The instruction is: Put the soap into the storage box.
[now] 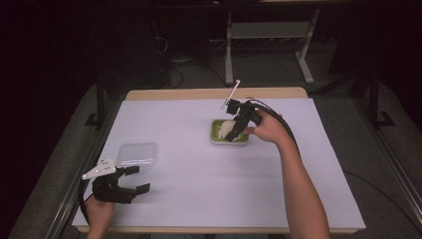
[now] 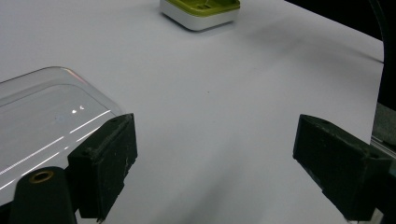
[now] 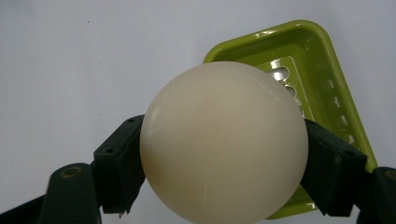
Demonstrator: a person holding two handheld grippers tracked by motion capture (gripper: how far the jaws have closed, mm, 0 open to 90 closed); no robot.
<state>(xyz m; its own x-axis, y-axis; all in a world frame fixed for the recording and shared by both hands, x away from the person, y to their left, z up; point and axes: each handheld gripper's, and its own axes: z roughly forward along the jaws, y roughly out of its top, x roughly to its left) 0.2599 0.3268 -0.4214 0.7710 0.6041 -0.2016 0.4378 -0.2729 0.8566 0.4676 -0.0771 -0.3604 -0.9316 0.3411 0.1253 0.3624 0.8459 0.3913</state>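
A cream round soap (image 3: 224, 140) is clamped between the jaws of my right gripper (image 1: 232, 130), which is shut on it. It hangs just above a green soap dish (image 1: 229, 134) with a white base, at the table's middle back; in the right gripper view the green soap dish (image 3: 322, 84) lies behind the soap. My left gripper (image 1: 134, 180) rests at the front left, open and holding nothing. A clear plastic lid (image 1: 138, 154) lies flat just beyond it, and the same clear lid (image 2: 42, 116) is at the left of the left gripper view.
White paper (image 1: 199, 179) covers the table, with wood showing along the far edge (image 1: 214, 93). The green dish (image 2: 201, 11) sits far ahead in the left gripper view. A grey floor and a white table frame (image 1: 268, 35) lie beyond the table.
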